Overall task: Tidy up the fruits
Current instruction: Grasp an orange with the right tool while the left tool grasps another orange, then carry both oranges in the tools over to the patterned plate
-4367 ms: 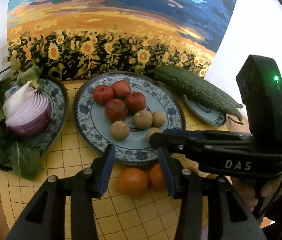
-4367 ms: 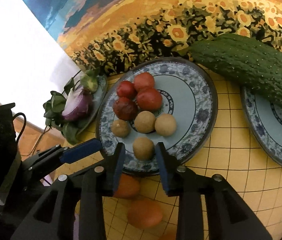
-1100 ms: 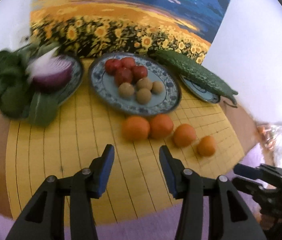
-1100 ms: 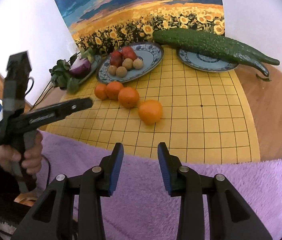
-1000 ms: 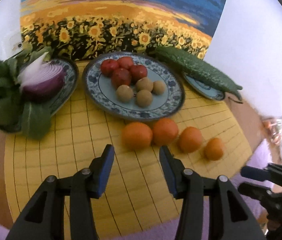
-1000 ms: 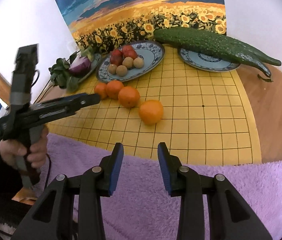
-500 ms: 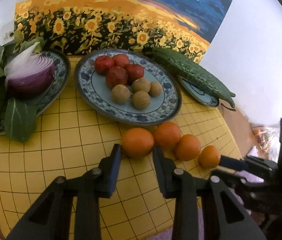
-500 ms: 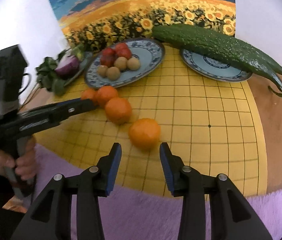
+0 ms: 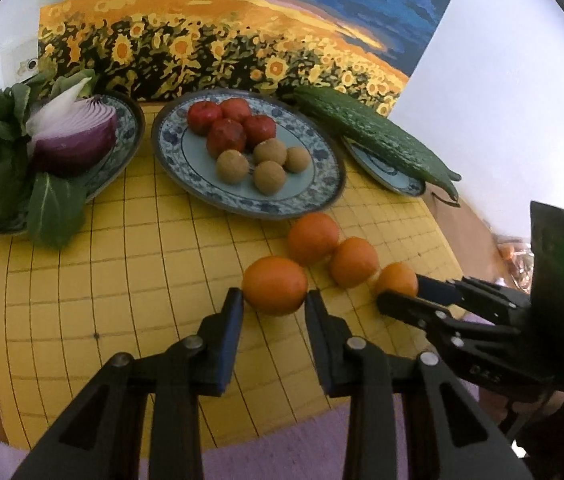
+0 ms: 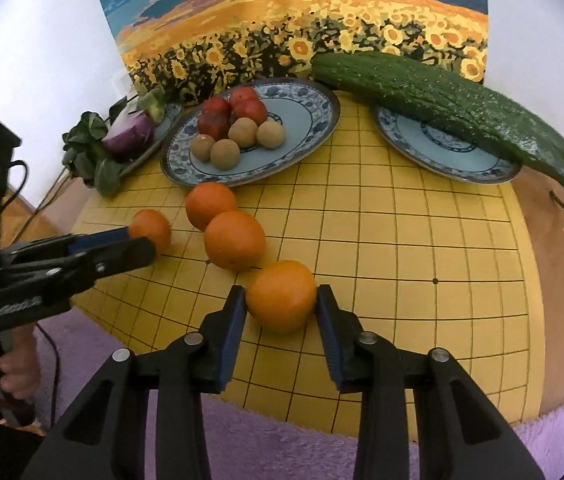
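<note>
Four oranges lie in a row on the yellow grid board (image 9: 121,264), just at six o'clock of the big fruit plate (image 9: 322,184) with its red and tan fruits. The left tool (image 9: 273,308) is clamped on the end orange (image 9: 274,285); the right tool (image 10: 282,308) is closing, its pads against the orange at the other end (image 10: 281,294). Each hand seemingly takes an outer fruit to stay clear of the other. A second ago both tools hung back, wider and empty, with the left orange touching its neighbour; now it sits pulled toward seven o'clock.
</note>
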### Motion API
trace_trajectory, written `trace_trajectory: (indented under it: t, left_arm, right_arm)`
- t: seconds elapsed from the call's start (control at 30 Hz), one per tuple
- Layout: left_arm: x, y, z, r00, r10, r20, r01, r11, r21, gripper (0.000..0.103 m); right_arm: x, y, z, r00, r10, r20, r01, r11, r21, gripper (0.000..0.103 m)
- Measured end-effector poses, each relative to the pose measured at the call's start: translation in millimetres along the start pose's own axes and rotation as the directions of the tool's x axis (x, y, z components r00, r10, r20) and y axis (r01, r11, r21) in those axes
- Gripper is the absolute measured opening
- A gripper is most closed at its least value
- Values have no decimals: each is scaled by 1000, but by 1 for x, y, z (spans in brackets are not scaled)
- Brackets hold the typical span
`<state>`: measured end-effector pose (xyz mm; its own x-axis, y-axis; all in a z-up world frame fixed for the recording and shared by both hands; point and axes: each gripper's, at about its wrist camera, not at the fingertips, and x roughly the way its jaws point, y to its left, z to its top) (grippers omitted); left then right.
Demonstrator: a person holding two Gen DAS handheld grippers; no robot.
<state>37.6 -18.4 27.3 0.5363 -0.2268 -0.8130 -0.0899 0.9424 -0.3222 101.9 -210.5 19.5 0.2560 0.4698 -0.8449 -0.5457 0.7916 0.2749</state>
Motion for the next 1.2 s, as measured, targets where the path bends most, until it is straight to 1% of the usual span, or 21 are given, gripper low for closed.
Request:
trace_trajectory:
  t: [0.03, 0.13, 0.23, 0.33, 0.53, 0.7, 0.8, 0.87, 1.0, 1.2]
  left_arm:
    - [-3, -1, -1, 1000, -5, -2, 5, 1000, 1, 33]
    - [-15, -6, -6, 1000, -9, 4, 9, 1000, 9, 33]
    - [-30, -11, -8, 1000, 8, 17, -8, 1000, 12, 33]
    - [-47, -16, -8, 999, -6, 45, 6, 1000, 20, 33]
    - [-79, -30, 0, 994, -1, 110, -7, 997, 71, 33]
    - [-88, -29, 13, 990, 1, 138, -11, 998, 70, 33]
    - [-88, -27, 20, 989, -1, 149, -9, 998, 64, 33]
    - [-85, -26, 23, 988, 1, 152, -11, 998, 64, 33]
    - [-78, -23, 29, 989, 7, 150, -17, 998, 68, 33]
    - [-59, -6, 38, 992, 11, 125, -15, 999, 32, 33]
  right_arm:
    - [-3, 3, 0, 1000, -15, 1, 15, 1000, -2, 36]
    - [-16, 12, 2, 1000, 0, 30, 1, 1000, -20, 36]
    - [-29, 20, 7, 998, 16, 57, -14, 999, -32, 36]
    - [-42, 30, 12, 995, 40, 90, -35, 998, -51, 36]
    - [-56, 39, 17, 991, 52, 125, -43, 996, -72, 36]
    - [-69, 42, 30, 983, 74, 167, -61, 995, -83, 36]
    - [-73, 47, 38, 980, 82, 184, -61, 991, -117, 36]
    - [-71, 47, 42, 980, 85, 181, -63, 990, -122, 36]
    - [-56, 41, 49, 984, 98, 146, -82, 991, -108, 36]
    - [-20, 34, 64, 991, 104, 88, -94, 990, -104, 36]
